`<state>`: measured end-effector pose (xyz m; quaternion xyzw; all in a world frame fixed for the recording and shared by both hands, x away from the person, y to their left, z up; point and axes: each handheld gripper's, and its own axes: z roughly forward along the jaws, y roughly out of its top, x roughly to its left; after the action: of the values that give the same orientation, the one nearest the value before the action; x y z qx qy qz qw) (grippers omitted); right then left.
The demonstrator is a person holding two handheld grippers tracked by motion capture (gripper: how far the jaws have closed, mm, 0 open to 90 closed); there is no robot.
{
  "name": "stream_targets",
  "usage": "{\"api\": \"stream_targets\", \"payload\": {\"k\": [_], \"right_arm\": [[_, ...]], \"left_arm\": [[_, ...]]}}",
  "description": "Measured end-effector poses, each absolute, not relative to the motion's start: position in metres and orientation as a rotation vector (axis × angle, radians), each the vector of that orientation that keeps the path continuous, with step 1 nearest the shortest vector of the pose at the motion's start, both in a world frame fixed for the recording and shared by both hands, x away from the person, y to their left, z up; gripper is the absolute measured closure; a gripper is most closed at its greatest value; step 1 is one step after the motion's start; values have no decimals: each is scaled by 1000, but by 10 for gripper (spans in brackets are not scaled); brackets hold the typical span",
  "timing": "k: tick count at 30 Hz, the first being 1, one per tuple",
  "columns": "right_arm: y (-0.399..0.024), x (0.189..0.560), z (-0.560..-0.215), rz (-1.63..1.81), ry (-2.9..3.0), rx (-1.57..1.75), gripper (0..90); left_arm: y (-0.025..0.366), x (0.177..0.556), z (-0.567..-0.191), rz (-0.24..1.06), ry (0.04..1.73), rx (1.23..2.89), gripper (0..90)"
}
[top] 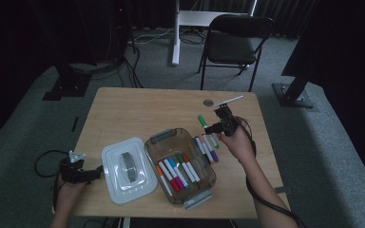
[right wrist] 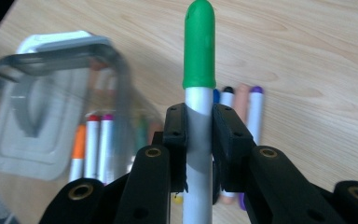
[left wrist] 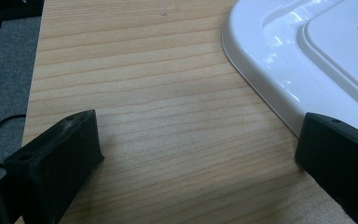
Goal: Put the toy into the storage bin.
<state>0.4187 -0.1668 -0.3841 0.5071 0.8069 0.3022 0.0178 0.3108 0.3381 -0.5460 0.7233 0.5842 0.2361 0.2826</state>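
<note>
A dim room with grey carpet, dark curtains and a black folding chair (top: pixel 232 42) at twelve o'clock surrounds a pale wooden table (top: pixel 138 109). Near the table's middle stands a clear plastic box (top: pixel 179 166) with grey latches, with several capped markers (top: pixel 177 172) lying inside it. Just beside it, at nine o'clock, its white lid (top: pixel 127 170) lies flat on the wood.

At about two o'clock from the box, the right gripper (top: pixel 217 124) is clamped on a green-capped marker (right wrist: pixel 198 56); in the right gripper view the two black jaws press the white barrel from both sides, cap pointing away from the hand. Beneath it, a short row of loose markers (top: pixel 207 146) lies on the table at the box's three o'clock side.

The left gripper (top: pixel 95 174) rests at the table's eight o'clock edge, its jaws spread wide over bare wood, one jaw tip right at the lid's rim (left wrist: pixel 261 88), nothing between them.
</note>
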Motion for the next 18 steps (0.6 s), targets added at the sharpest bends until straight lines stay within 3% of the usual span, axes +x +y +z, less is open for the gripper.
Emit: {"api": "stream_targets", "payload": {"k": [18], "right_arm": [[-101,386,-379,978,2700,1390,765]], "left_arm": [[338,311,-546,634,1564,1934,5]]}}
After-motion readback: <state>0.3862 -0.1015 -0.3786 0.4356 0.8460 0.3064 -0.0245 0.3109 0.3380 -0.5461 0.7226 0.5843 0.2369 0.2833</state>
